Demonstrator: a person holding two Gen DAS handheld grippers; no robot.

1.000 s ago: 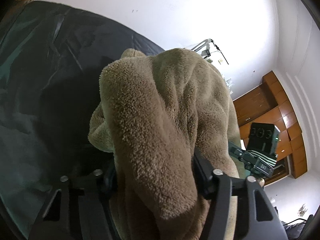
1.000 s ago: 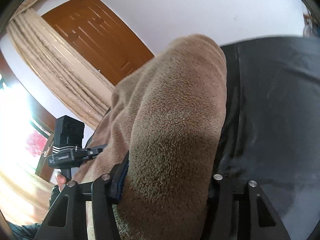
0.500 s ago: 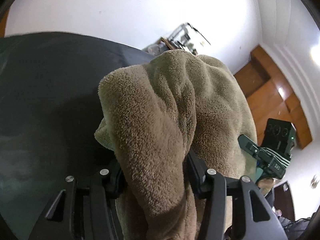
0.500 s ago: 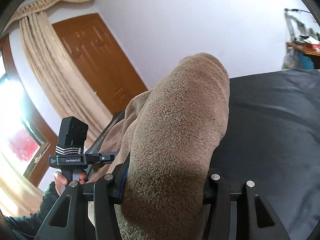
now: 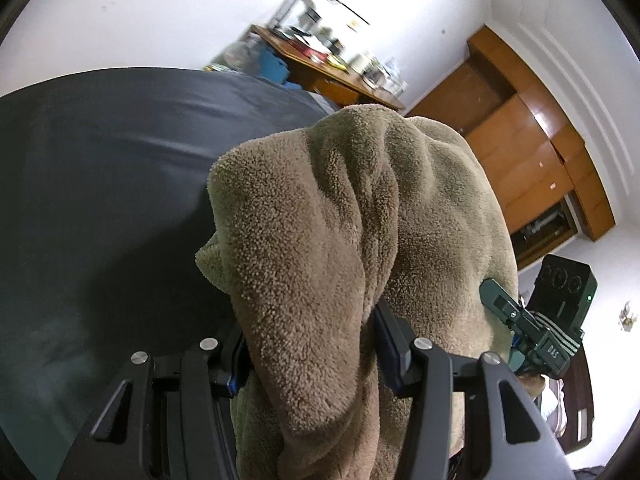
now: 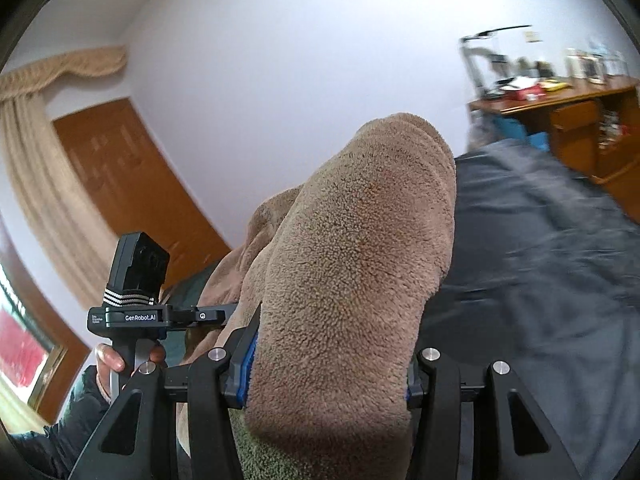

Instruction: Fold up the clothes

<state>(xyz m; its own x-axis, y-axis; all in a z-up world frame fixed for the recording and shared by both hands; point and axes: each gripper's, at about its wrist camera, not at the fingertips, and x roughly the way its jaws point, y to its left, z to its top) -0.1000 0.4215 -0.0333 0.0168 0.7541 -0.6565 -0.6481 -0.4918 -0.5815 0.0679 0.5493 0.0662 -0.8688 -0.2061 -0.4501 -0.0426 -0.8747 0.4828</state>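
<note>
left tool (image 5: 310, 354): we see it clamped on a thick bunch of the brown fleece garment (image 5: 360, 220); the pile bulges out over both pads, jaws about half spread by the bulk.
right tool (image 6: 326, 376): same story, we see it gripping another fat fold of the same garment (image 6: 352, 264), blue-edged pads pressed into the fleece on either side.
garment position: held up between the two tools, raised above the dark sheet; it fills the centre of both wrist views and hangs down past the fingers.
surface below: dark grey sheet (image 5: 100, 184), looks like a bed; wrinkled, blurred in the right wrist view (image 6: 540, 264).
cross-view, left wrist: we see the right tool's body (image 5: 548, 320) at the lower right, just beside the fleece edge.
cross-view, right wrist: we see the left tool's body (image 6: 136, 304) at the lower left, with the person's hand (image 6: 120, 360) round its handle and a dark sleeve below.
background: wooden table (image 6: 568, 100) with clutter against the white wall; wooden wardrobe (image 5: 532, 132); wooden door (image 6: 132, 184); beige curtain (image 6: 36, 168).
contact with bed: we cannot tell whether the garment's lower edge touches the sheet; hidden behind the tools.
</note>
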